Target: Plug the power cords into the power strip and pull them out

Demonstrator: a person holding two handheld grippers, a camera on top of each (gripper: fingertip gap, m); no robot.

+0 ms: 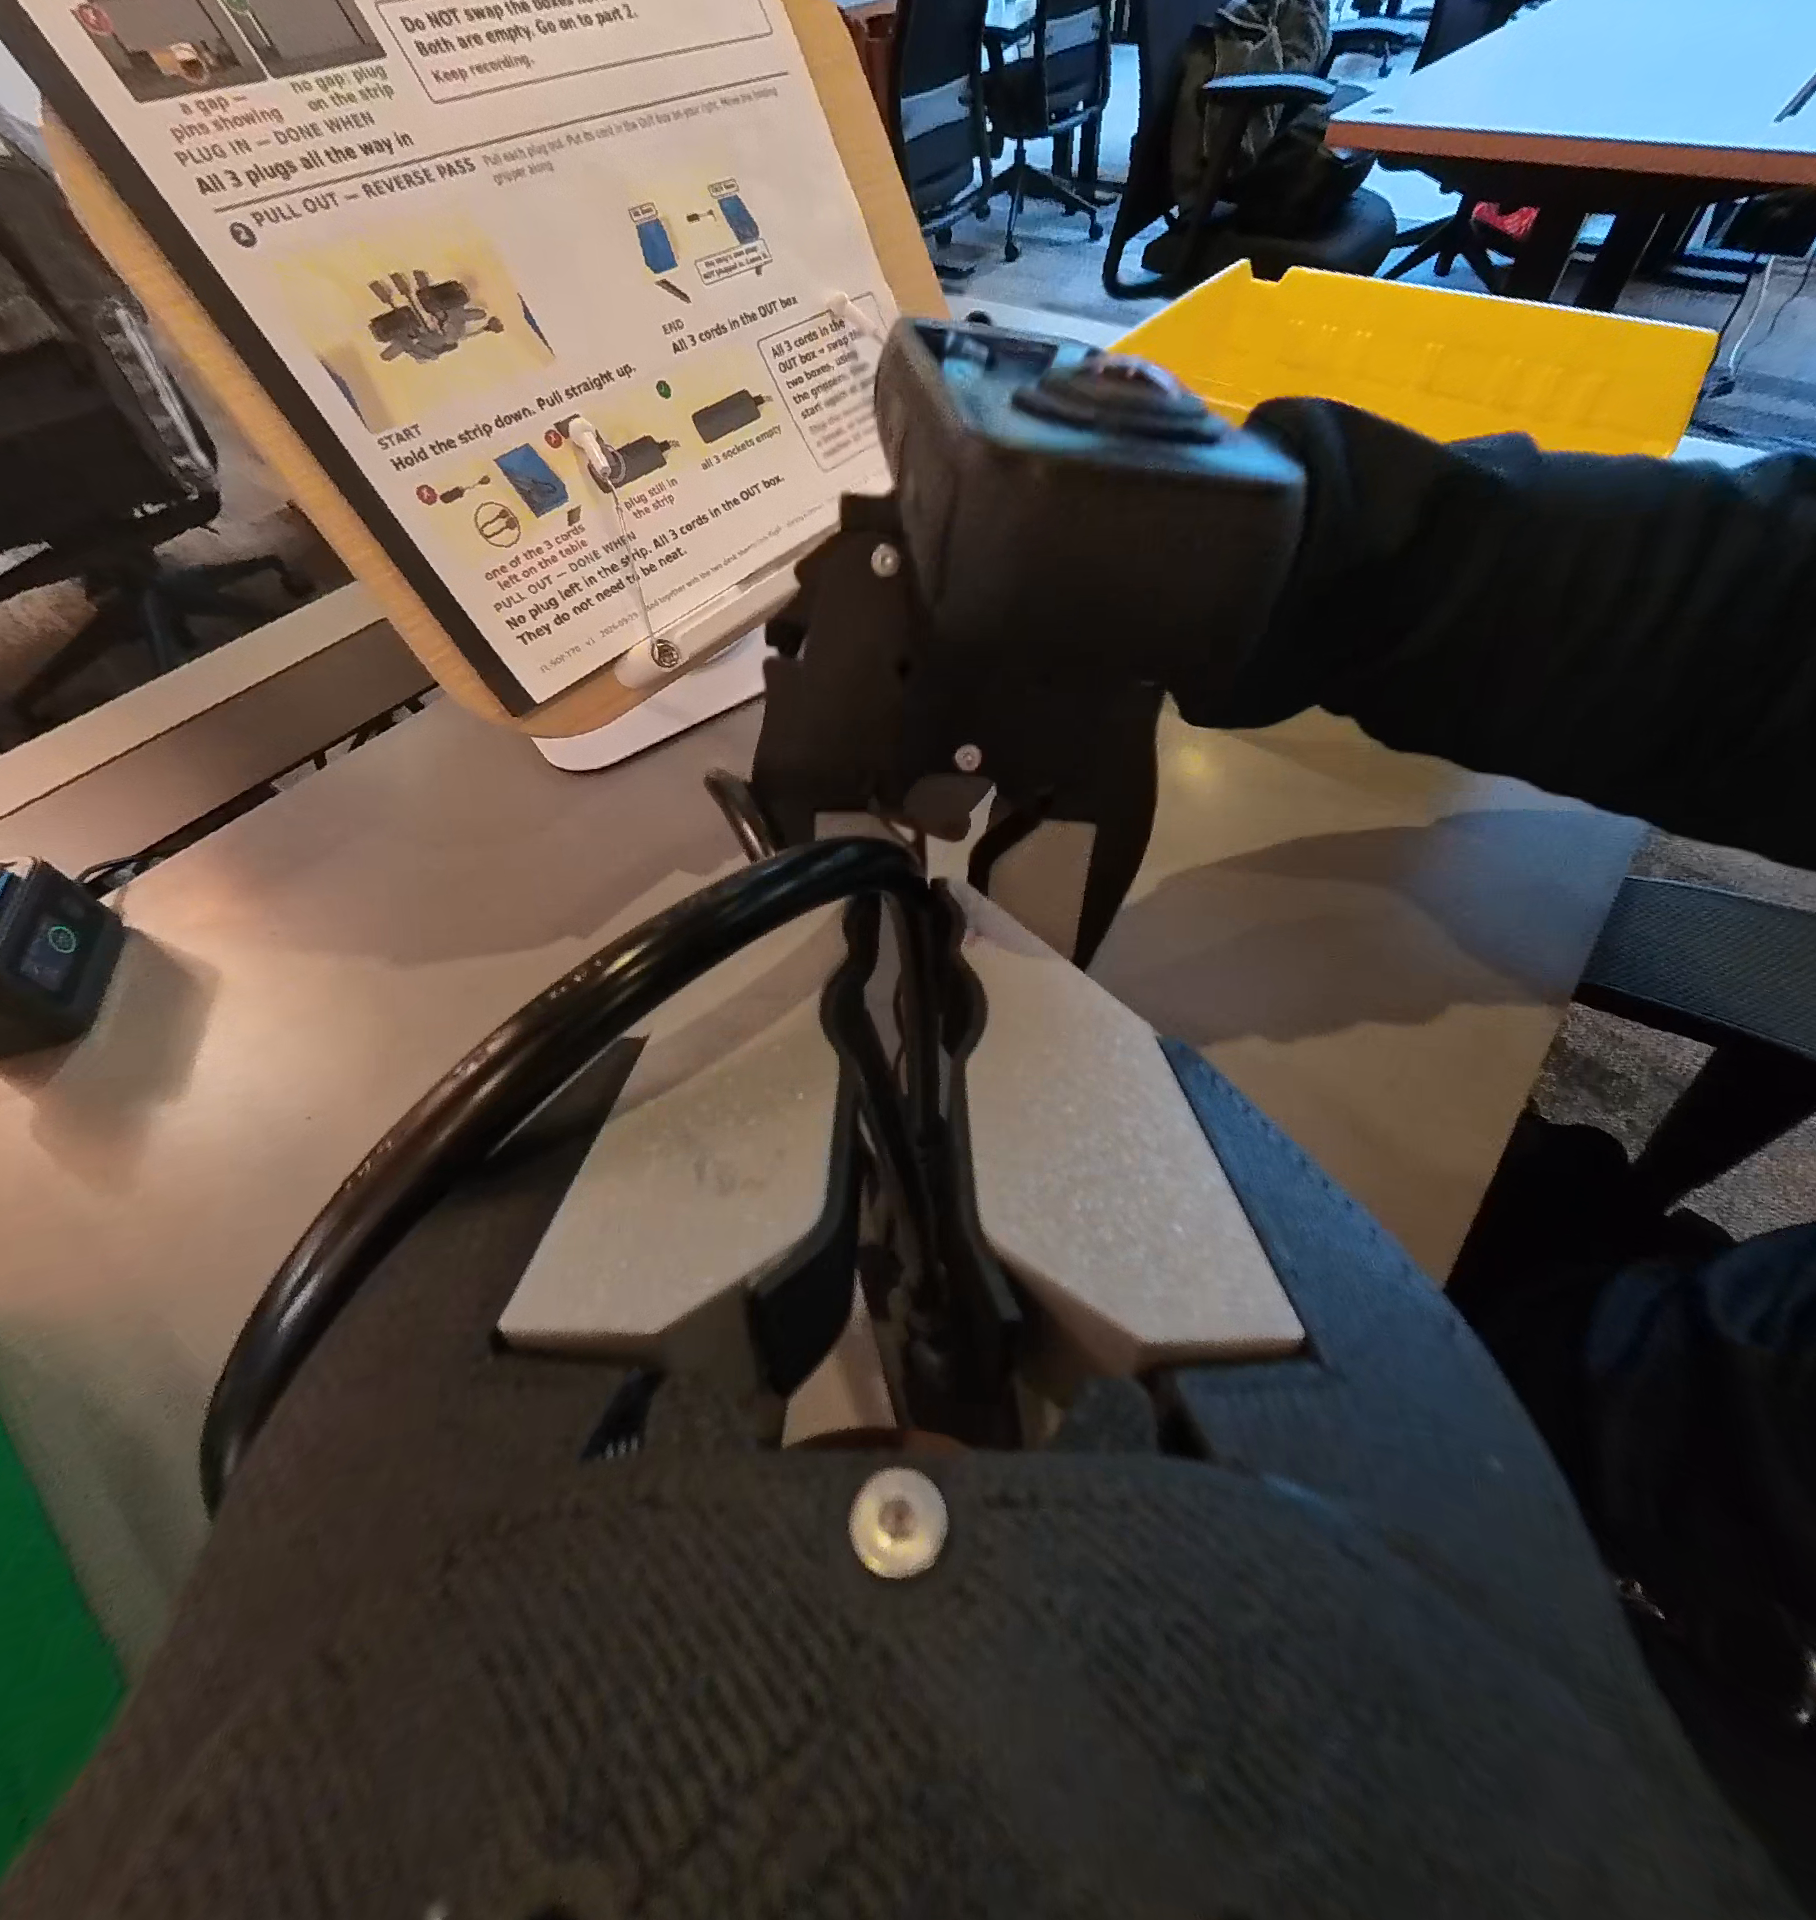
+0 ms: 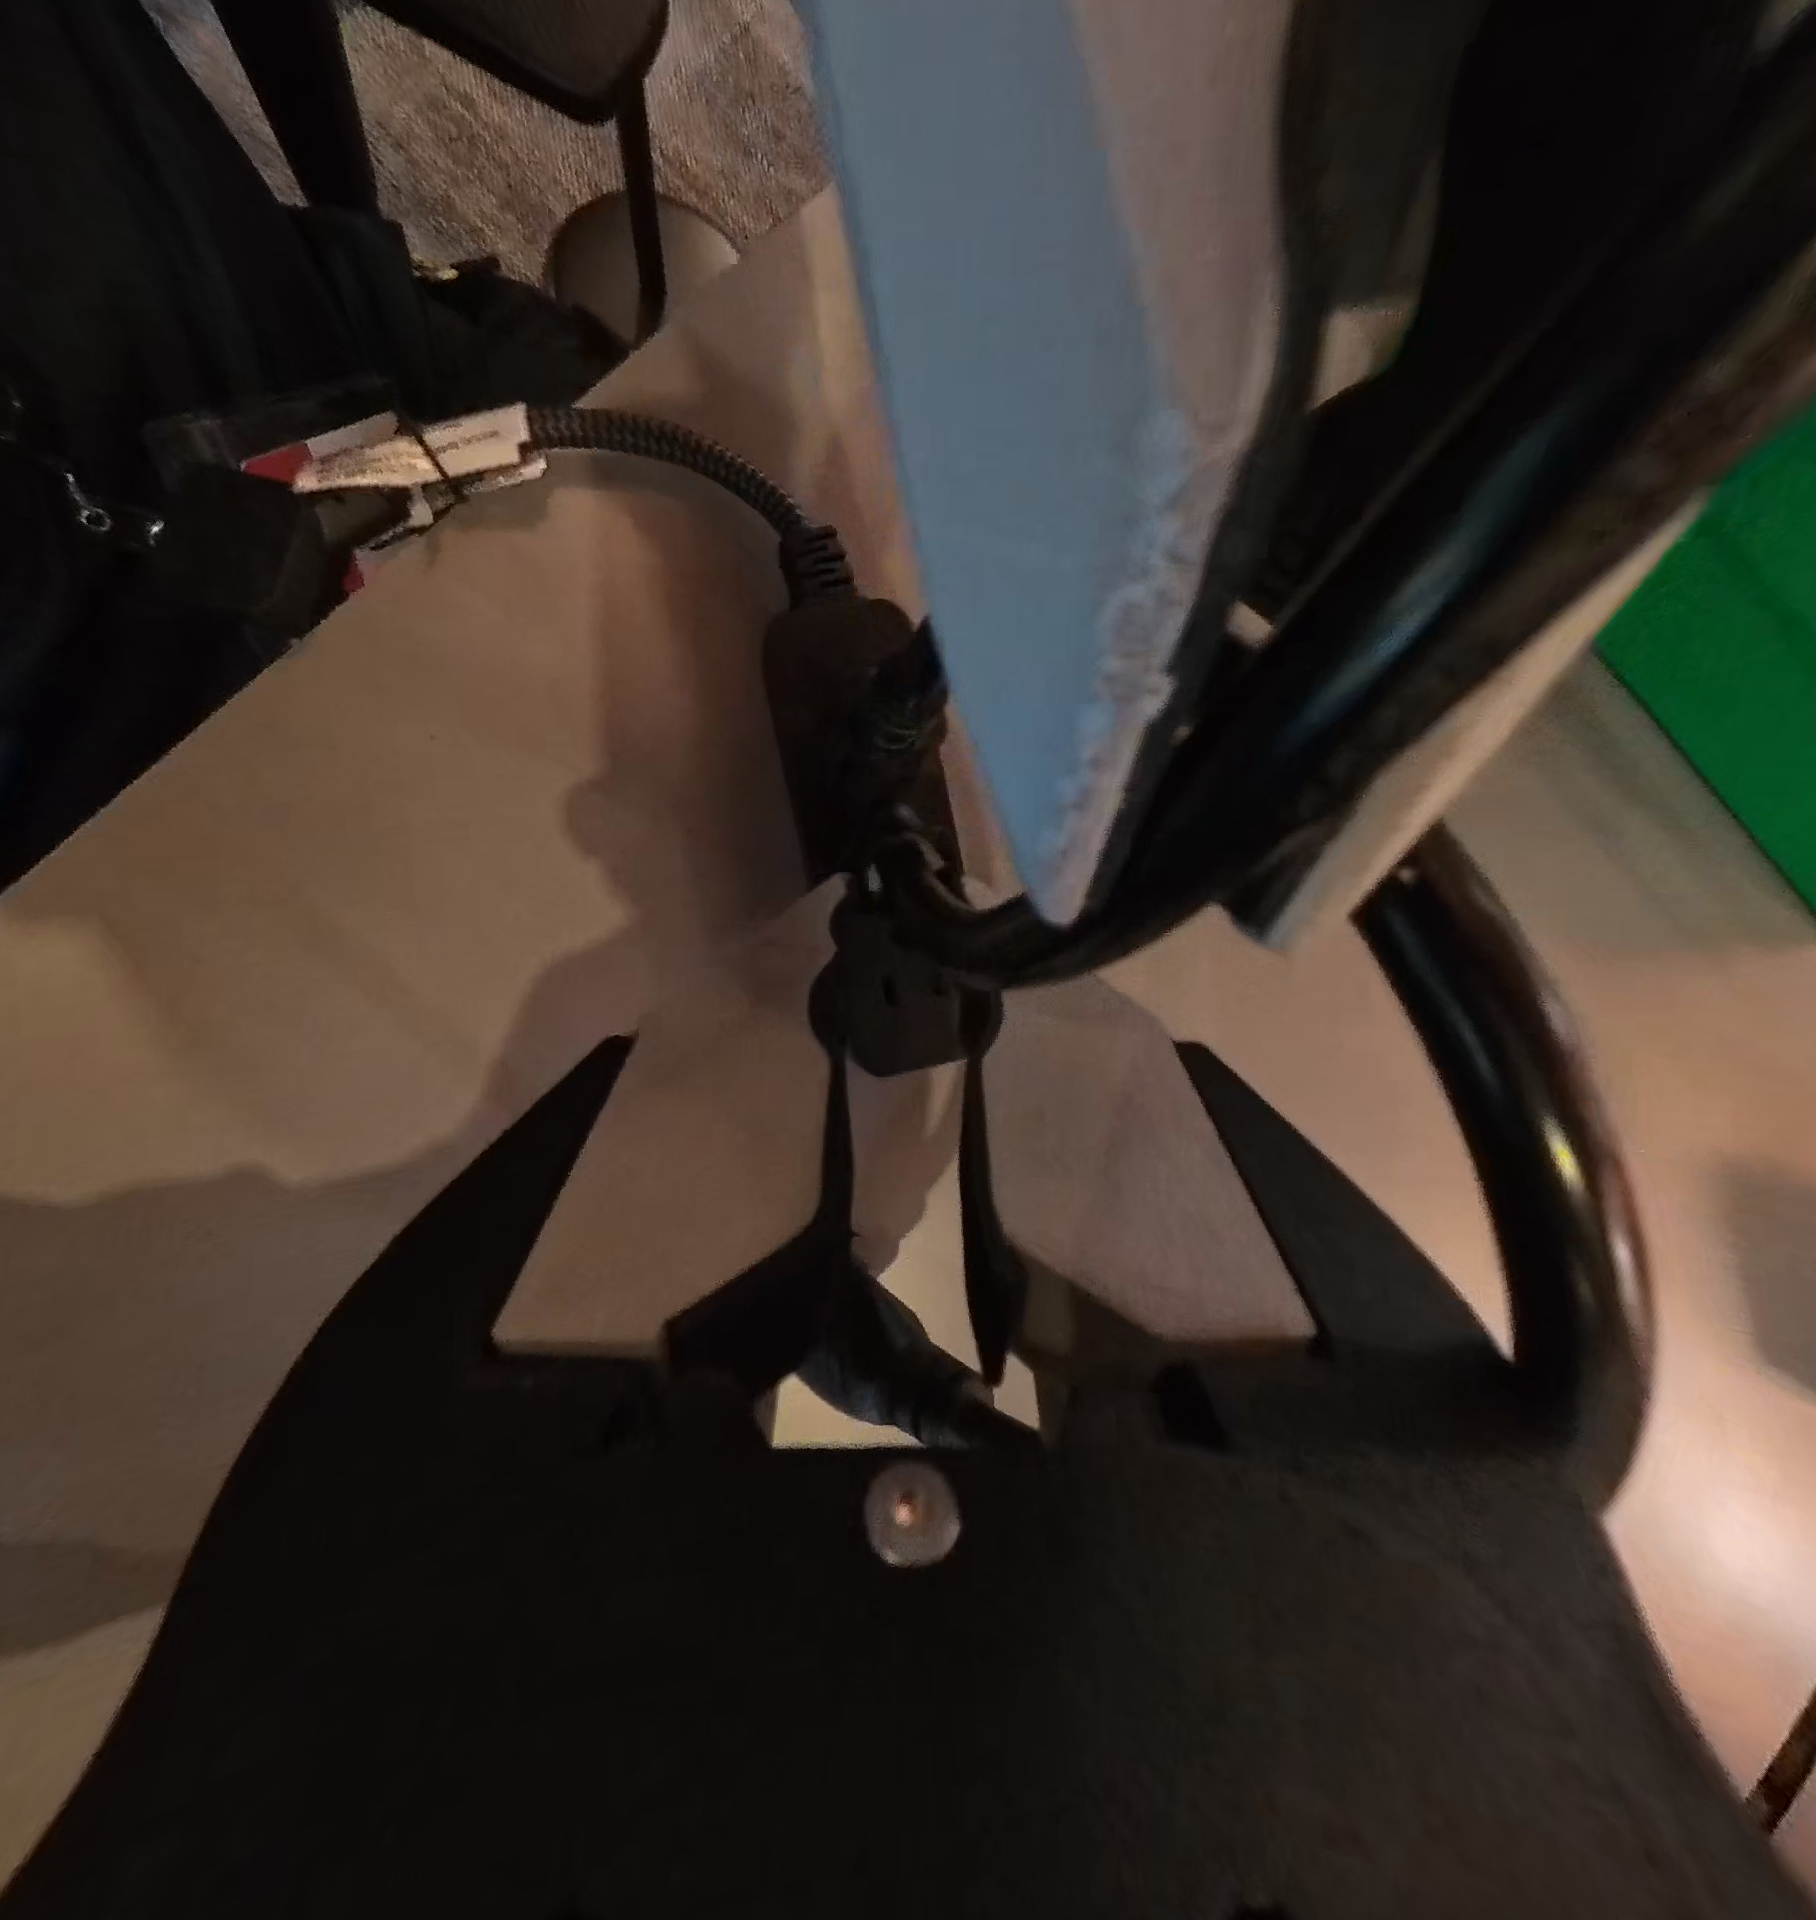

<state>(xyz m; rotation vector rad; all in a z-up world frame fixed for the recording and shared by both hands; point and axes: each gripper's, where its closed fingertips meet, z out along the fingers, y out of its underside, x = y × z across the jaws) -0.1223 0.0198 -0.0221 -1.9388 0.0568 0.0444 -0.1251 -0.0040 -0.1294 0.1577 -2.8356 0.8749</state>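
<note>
**Q:** Left wrist view — what do your left tongs [image 1: 909, 914] hold?

**A:** They are clenched on the black power cord [image 1: 530, 1039]. The cord enters between the two fingertips and sweeps away to the left in a wide loop above the grey table [image 1: 364, 935]. My right tongs hang point-down just beyond, carried by a hand in a black sleeve [image 1: 1506, 582].

**Q:** And the right tongs [image 2: 904, 1013], in their own view?

**A:** They are closed on the cord's black plug [image 2: 899, 1023], one finger against each flank, with its slotted face turned toward the camera. From the plug the cord runs up and to the right into the left tongs, whose pale blue-grey pad fills the top of the view.

**Q:** Where is the power strip [image 2: 831, 727]?

**A:** It is the dark block on the table just beyond the plug, with a braided lead [image 2: 675, 457] curving off to the left. Whether the plug touches it, I cannot tell — the view is blurred there.

**Q:** The background?

**A:** An instruction sheet [image 1: 530, 343] stands on a holder behind the tongs, and a yellow bin [image 1: 1403, 353] sits to its right
</note>
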